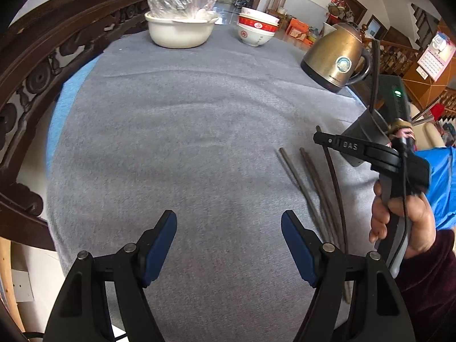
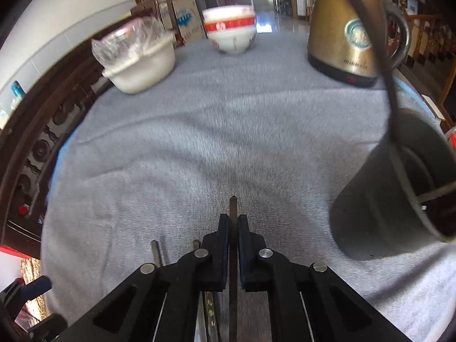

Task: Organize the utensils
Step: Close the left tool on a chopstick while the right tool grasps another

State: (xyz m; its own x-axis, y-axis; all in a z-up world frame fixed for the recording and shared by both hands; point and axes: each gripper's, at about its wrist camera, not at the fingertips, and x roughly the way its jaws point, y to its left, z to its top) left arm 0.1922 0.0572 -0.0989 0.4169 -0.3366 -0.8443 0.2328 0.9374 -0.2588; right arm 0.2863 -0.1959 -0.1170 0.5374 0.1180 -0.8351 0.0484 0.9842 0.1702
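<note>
Grey cloth (image 1: 185, 119) covers the table, with a carved dark wood rail along its edge and a lived-in room beyond.

From the left wrist view, the left gripper (image 1: 228, 243) hovers over bare cloth, its blue pads standing wide with nothing between them. Just right of it lie the dark chopsticks (image 1: 310, 188), fanned loosely on the cloth. Beyond the chopsticks stands the grey utensil cup (image 1: 367, 126), one stick already upright in it, and farther off the brass kettle (image 1: 333, 54). A hand (image 1: 404, 222) in a dark red sleeve grips the right tool's handle, tilted steeply down toward the chopsticks.

From the right wrist view, the right gripper (image 2: 233, 222) is pinched tight on a single chopstick (image 2: 233, 208), whose tip juts out ahead of the pads; other sticks lie just left of it. The cup (image 2: 379, 199) sits near, to the right of this chopstick.

The step in hand looks like the pick-up. Next, the stick probably needs lifting clear, swinging over the cup's mouth, tipping upright and releasing.
</note>
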